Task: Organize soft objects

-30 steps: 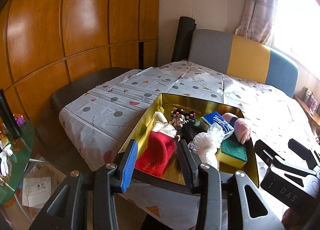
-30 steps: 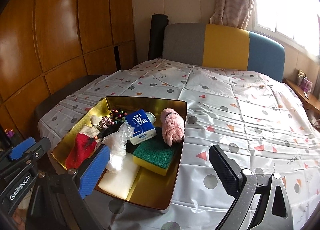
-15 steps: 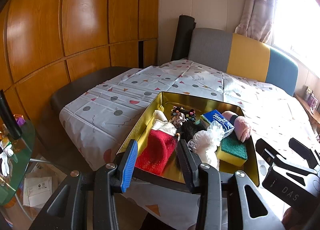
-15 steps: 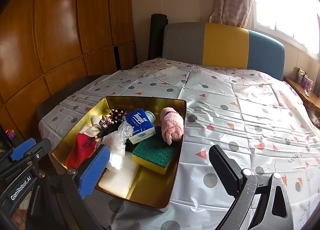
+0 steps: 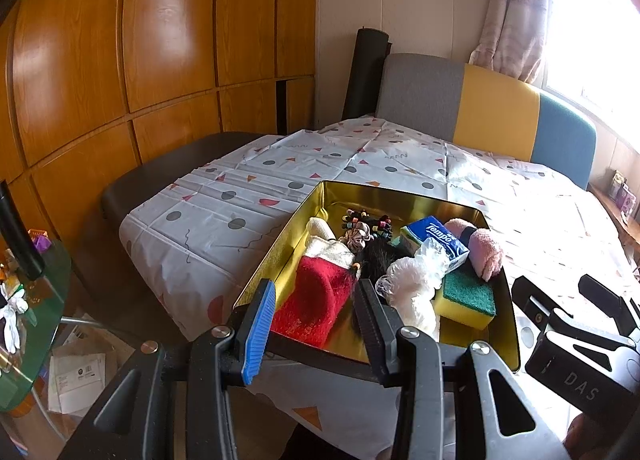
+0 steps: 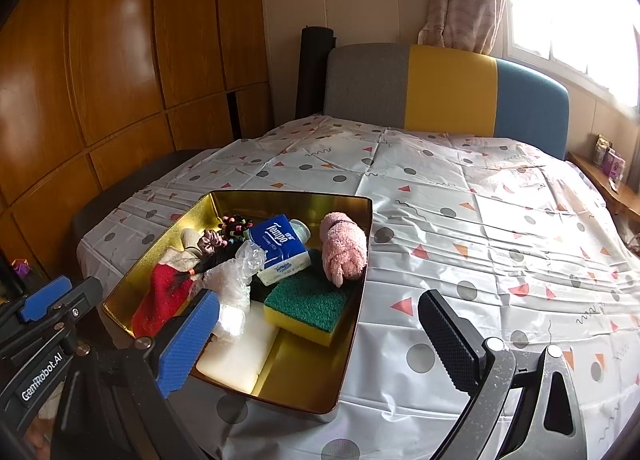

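Observation:
A gold tin tray [image 6: 356, 260] [image 5: 400, 192] sits near the table's front left corner. It holds a red sock [image 6: 160, 300] [image 5: 316, 300], a pink rolled towel [image 6: 344, 248] [image 5: 486, 252], a blue Tempo tissue pack [image 6: 280, 244] [image 5: 438, 238], a green-and-yellow sponge [image 6: 308, 308] [image 5: 468, 300], a clear plastic bag [image 6: 236, 280] [image 5: 416, 280], a white foam pad [image 6: 236, 356] and hair ties [image 6: 236, 224]. My left gripper [image 5: 316, 320] is open at the tray's near edge, in front of the sock. My right gripper [image 6: 320, 340] is open and empty, over the tray's near right corner.
A white tablecloth with dots and triangles [image 6: 460, 228] covers the table. A grey, yellow and blue bench back [image 6: 440, 88] stands behind it. A wooden panel wall [image 6: 120, 80] is on the left. A glass side table with clutter [image 5: 24, 300] stands low at left.
Both views have shifted very slightly. Both grippers stay open and nothing in the tray has moved.

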Motion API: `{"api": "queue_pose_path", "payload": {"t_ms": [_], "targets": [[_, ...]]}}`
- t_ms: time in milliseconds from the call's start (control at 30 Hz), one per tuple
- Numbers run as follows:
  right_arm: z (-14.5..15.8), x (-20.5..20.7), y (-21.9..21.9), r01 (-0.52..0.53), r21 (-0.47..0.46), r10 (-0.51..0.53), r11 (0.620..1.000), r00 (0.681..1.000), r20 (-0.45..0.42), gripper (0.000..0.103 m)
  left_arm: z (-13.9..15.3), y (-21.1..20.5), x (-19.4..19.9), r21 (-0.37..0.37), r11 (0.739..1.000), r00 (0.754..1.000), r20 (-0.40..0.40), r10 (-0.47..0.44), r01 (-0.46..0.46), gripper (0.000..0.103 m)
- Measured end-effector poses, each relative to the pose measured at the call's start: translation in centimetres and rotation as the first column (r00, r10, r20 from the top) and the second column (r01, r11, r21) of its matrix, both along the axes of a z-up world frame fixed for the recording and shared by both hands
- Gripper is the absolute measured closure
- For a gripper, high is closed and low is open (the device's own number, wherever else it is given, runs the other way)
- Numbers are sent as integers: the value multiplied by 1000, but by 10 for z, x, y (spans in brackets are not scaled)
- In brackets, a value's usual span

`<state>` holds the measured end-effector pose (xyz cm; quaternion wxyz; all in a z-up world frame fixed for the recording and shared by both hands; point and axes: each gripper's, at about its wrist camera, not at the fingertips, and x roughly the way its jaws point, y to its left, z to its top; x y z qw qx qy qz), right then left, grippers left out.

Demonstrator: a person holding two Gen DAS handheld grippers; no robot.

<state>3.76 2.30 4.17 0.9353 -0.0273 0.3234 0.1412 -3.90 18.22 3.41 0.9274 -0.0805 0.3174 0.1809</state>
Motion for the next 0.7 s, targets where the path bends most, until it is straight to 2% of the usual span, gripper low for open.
{"api": "queue_pose_path", "payload": {"t_ms": [400, 533, 600, 700], "targets": [[0, -1, -1, 2, 1, -2, 1000, 1000, 0, 2, 0, 0, 0, 4, 1000, 1000, -4, 2, -2, 62], [0, -2, -1, -1, 3, 1, 1000, 1000, 3, 2, -1, 3, 0, -33, 999, 1000, -8, -15, 15, 62], [0, -2, -1, 0, 2, 0, 1000, 1000, 2, 2, -2, 4, 0, -53, 998, 1000, 1, -22, 22, 62], [-2, -1, -2, -1, 1, 1, 1000, 1000, -2, 2, -2, 5, -3, -34, 999, 999, 39, -11, 12, 62]]}}
